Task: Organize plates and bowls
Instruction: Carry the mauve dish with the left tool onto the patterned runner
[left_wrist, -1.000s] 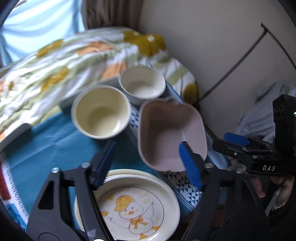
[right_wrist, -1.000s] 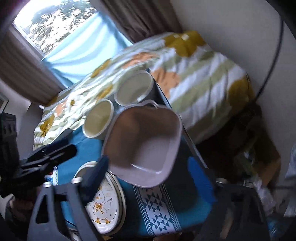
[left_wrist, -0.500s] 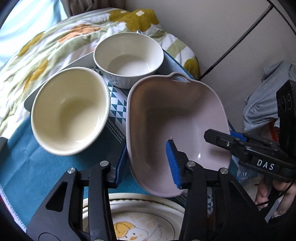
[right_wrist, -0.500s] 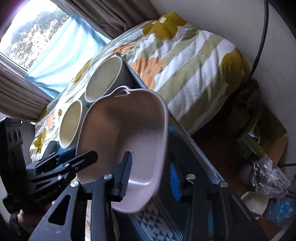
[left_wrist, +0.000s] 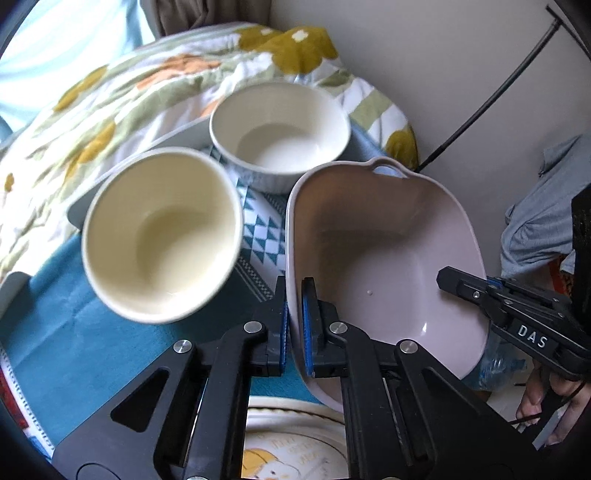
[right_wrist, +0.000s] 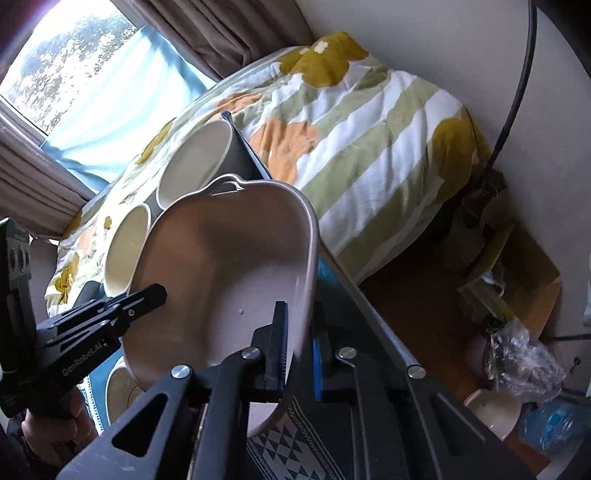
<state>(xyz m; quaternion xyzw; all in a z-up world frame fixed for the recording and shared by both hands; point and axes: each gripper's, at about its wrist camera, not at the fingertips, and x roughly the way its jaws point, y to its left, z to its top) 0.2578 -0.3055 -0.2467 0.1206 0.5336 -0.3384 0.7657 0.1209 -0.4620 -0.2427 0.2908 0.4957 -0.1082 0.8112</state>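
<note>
- Half of the duck-print plate (left_wrist: 295, 446) we lose behind the left gripper (left_wrist: 294, 332).
- We see both grippers, right gripper (right_wrist: 298, 350) included, having just closed, clamped on opposite rims of the pink handled dish (left_wrist: 384, 258), its wall between their pads.

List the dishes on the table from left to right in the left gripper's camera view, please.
Cream bowl → white bowl → pink dish, its rim pinched by the left gripper and the right gripper.
</note>
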